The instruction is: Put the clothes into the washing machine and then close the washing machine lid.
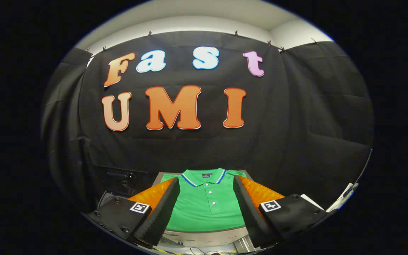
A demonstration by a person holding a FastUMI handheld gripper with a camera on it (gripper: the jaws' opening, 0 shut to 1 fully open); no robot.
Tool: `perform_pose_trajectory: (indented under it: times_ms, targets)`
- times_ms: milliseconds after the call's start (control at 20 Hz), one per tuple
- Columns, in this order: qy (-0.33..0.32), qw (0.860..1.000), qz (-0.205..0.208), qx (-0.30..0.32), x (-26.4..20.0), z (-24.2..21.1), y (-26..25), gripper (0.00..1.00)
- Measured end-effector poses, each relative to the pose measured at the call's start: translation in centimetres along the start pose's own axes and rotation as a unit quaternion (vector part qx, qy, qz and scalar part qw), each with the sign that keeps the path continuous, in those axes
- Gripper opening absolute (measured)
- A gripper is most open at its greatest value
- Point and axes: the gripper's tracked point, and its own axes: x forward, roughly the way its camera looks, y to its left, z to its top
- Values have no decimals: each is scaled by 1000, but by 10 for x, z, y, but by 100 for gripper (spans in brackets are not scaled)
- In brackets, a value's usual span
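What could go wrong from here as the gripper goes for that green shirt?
The gripper is open, its fingers spread either side of the folded green polo shirt without touching it. Closing on the flat cloth might pinch only the top layer, so the shirt could unfold and trail when lifted. It also lies on a grey surface near that surface's front edge, so a push rather than a pinch might slide it.

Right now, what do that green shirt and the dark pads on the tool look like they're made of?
Green shirt: soft knit fabric, probably cotton or a blend, matte, with a ribbed striped collar and white buttons. The tool stands open, one finger on each side of the shirt; its fingers look faced with matte black foam or rubber, finely textured.
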Motion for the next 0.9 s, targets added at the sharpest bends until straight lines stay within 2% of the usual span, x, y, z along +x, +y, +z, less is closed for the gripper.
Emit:
perform_pose_trajectory:
  times_ms: [400, 600, 900]
  targets:
    - [110, 994, 2, 10, 110, -58, -16, 98]
    - [165, 986, -8, 8, 139, -84, -21, 98]
    - [240, 971, -6, 5, 156, -116, -21, 98]
